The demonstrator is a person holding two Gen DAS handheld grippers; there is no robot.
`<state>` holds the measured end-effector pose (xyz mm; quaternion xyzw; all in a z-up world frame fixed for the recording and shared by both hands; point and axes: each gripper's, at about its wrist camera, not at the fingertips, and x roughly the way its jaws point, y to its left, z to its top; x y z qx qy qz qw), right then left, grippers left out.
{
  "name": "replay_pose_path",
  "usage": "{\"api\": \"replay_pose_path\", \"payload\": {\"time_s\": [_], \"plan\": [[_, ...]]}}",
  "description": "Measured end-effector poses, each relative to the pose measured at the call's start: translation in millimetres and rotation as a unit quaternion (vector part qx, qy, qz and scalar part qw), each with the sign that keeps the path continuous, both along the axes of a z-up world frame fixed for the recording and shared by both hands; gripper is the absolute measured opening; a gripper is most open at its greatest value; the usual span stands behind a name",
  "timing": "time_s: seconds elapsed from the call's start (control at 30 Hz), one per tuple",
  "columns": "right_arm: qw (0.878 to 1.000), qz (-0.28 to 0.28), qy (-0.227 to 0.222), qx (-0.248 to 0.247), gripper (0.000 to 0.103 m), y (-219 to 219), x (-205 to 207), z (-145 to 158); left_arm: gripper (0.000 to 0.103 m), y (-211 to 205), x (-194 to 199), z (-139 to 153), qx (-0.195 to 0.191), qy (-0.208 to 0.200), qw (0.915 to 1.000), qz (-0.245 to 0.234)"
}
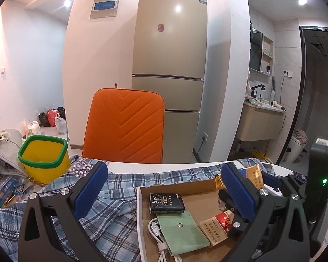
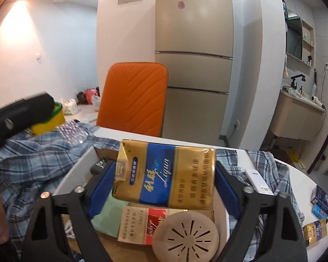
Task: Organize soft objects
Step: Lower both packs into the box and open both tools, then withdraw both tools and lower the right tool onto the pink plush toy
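Note:
My right gripper (image 2: pixel 165 168) is shut on a soft gold and blue cigarette pack (image 2: pixel 166 174), held crosswise between its blue pads just above an open cardboard box (image 2: pixel 76 170). In the box lie a black tissue pack (image 1: pixel 166 203), a green felt pouch (image 1: pixel 183 231), a white cable (image 1: pixel 157 233), a red and gold cigarette pack (image 1: pixel 218 227) and a round beige perforated disc (image 2: pixel 185 235). My left gripper (image 1: pixel 164 168) stands open with nothing between its pads, over the box's left edge and a blue plaid shirt (image 1: pixel 111 218). The held pack (image 1: pixel 254 174) shows behind the left gripper's right finger.
The plaid shirt spreads over the white table around the box. A yellow bin with a green rim (image 1: pixel 44 152) stands at the far left, an orange chair (image 1: pixel 124 126) behind the table. A white stick-shaped device (image 2: pixel 259 181) and small packs (image 2: pixel 314 233) lie at the right.

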<state>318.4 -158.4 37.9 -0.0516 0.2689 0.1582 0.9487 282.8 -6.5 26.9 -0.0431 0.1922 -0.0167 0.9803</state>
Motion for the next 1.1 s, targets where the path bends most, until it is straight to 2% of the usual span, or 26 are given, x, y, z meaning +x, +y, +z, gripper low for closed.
{"api": "replay_pose_path", "payload": {"time_s": [0.13,0.2,0.37,0.7,0.73,0.77,0.83,0.93,1.03,1.1], "plan": [[1.000,0.003,-0.007,0.004,0.084,-0.3,-3.0,3.6,0.103,-1.5,-1.4,0.4,0.003,-0.004,1.0000,-0.002],[1.000,0.004,-0.010,0.012,0.090,-1.7,-4.0,4.0,0.103,-2.7,-1.8,0.5,0.004,-0.005,1.0000,-0.003],[1.000,-0.001,0.018,0.024,0.097,-4.6,3.4,-1.5,0.103,-2.5,-3.0,0.7,0.003,-0.007,1.0000,-0.003],[1.000,-0.001,0.001,0.015,0.097,-3.7,-2.5,2.8,0.103,-2.3,-11.1,8.9,0.004,-0.014,0.9999,-0.003],[1.000,-0.008,-0.005,0.013,0.095,-4.5,-5.3,6.0,0.103,-3.1,-14.8,12.1,0.004,-0.018,0.9998,-0.002],[1.000,-0.013,-0.007,0.016,0.084,-6.4,-8.2,10.3,0.103,-3.6,-20.5,16.4,-0.001,-0.021,0.9998,-0.003],[0.999,-0.013,0.013,0.037,0.072,-12.6,-10.4,19.1,0.103,-3.7,-33.0,26.0,-0.021,-0.020,0.9995,-0.014],[0.998,-0.020,0.021,0.060,0.063,-22.7,-19.2,30.1,0.103,-9.1,-63.3,44.4,-0.010,-0.042,0.9989,-0.016],[0.998,-0.019,0.014,0.060,0.063,-30.7,-40.8,42.9,0.103,-14.1,-99.1,60.8,0.005,-0.067,0.9975,-0.022],[0.998,-0.018,-0.013,0.054,0.078,-34.7,-66.6,54.6,0.103,-14.0,-122.3,68.9,0.008,-0.082,0.9963,-0.022]]}}
